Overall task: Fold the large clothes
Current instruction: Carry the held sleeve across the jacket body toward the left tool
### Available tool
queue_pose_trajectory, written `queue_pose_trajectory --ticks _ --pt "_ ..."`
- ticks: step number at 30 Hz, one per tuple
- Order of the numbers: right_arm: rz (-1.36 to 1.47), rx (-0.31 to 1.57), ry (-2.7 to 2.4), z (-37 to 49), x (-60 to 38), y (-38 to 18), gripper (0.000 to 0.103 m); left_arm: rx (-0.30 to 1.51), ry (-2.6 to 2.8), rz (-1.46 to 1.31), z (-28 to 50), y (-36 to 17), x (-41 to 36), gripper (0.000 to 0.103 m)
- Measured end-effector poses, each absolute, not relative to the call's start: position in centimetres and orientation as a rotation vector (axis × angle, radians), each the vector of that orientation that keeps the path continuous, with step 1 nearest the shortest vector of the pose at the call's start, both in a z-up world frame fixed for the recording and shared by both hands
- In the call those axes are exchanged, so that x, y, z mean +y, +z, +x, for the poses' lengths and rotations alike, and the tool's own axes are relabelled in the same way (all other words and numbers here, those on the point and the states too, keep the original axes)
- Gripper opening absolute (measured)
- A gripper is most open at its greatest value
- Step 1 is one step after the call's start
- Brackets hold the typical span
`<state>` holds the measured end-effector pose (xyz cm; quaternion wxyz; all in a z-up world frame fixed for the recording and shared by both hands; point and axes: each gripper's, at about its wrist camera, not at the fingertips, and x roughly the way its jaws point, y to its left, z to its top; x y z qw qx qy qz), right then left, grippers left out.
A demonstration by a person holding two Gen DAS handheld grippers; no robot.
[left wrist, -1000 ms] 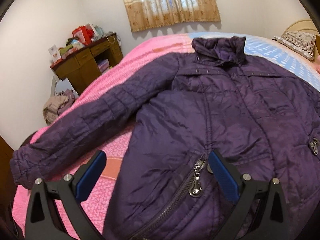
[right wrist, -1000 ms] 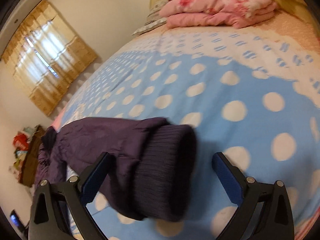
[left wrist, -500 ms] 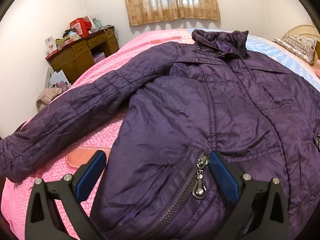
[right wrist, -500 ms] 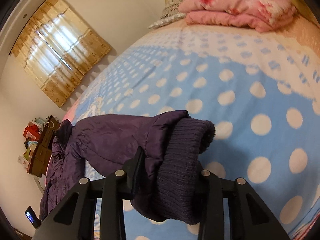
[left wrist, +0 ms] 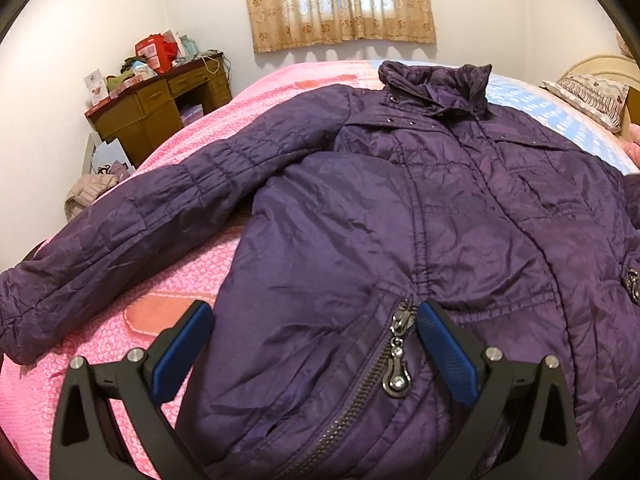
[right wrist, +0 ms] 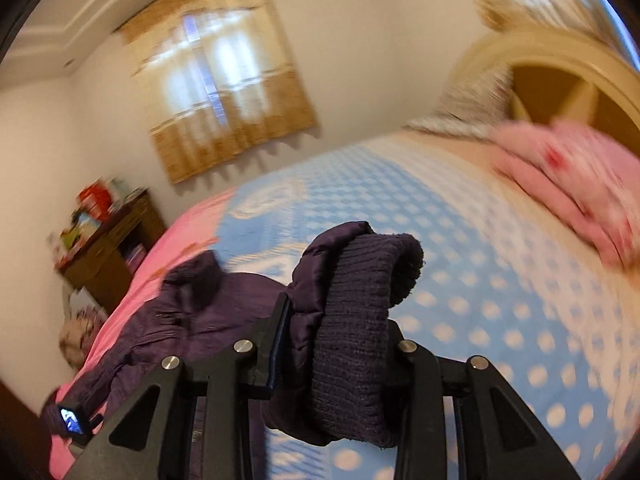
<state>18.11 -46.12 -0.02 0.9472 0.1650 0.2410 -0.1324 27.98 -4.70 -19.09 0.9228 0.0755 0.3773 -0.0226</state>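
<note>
A large dark purple quilted jacket (left wrist: 400, 216) lies front up on the bed, collar toward the window, one sleeve (left wrist: 132, 224) stretched out to the left. My left gripper (left wrist: 316, 340) is open, its blue pads (left wrist: 180, 350) either side of the jacket's lower hem by a pocket zipper pull (left wrist: 396, 372). My right gripper (right wrist: 336, 344) is shut on the other sleeve's knit cuff (right wrist: 360, 320) and holds it raised above the bed; the rest of the jacket (right wrist: 180, 312) trails to the left.
The bed has a pink cover (left wrist: 168, 320) on one half and a blue dotted sheet (right wrist: 500, 320) on the other. A folded pink quilt (right wrist: 568, 184) and pillow (left wrist: 588, 96) lie by the headboard. A cluttered wooden desk (left wrist: 156, 108) stands by the wall under a curtained window (left wrist: 340, 0).
My right gripper closed on the sleeve cuff and lifted it, swinging toward the jacket body. My left gripper moved closer over the jacket's hem and stayed open.
</note>
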Motion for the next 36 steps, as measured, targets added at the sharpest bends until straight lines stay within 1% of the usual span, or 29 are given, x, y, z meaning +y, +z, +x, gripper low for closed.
queue_pose_trajectory --ticks 5,11,14,17,19,20,21,22,26,30,33,36 --pt "0.165 0.500 -0.124 23.4 -37.6 3.1 0.033 0.773 -0.056 0.145 28.0 -19.1 -4.6 0.103" --pt "-0.020 0.527 0.093 28.6 -25.4 3.0 0.033 0.774 -0.059 0.144 27.9 -19.2 -4.6 0.103" --pt "-0.099 0.556 0.191 31.4 -19.1 0.9 0.033 0.771 -0.059 0.141 27.9 -19.2 -4.5 0.103" --pt "-0.107 0.613 0.266 34.8 -15.0 -3.0 0.033 0.766 -0.059 0.144 27.5 -19.1 -4.5 0.103" --pt "-0.064 0.686 0.337 37.6 -13.2 -6.7 0.040 0.775 -0.064 0.143 27.1 -19.0 -4.3 0.103" --pt "-0.031 0.711 0.363 38.2 -12.7 -8.1 0.048 0.775 -0.064 0.145 26.7 -18.8 -4.0 0.103" --pt "0.005 0.736 0.378 38.8 -12.3 -9.7 0.066 0.773 -0.059 0.151 26.4 -18.6 -3.7 0.103" --pt "0.043 0.746 0.391 39.0 -12.2 -11.3 0.069 0.769 -0.054 0.159 26.1 -18.3 -3.4 0.103" --pt "0.059 0.724 0.458 35.9 -13.1 -13.9 0.069 0.738 -0.031 0.194 25.3 -16.1 -2.5 0.103" --pt "0.114 0.706 0.396 33.3 -18.0 -14.7 0.069 0.698 -0.090 0.228 25.7 -13.2 -4.2 0.103" --pt "0.145 0.703 0.263 31.6 -23.1 -15.5 0.071 0.755 -0.189 0.194 28.0 -12.5 -6.4 0.103" --pt "0.195 0.728 0.154 30.5 -26.9 -16.8 0.071 0.821 -0.234 0.138 31.4 -13.9 -8.6 0.103"
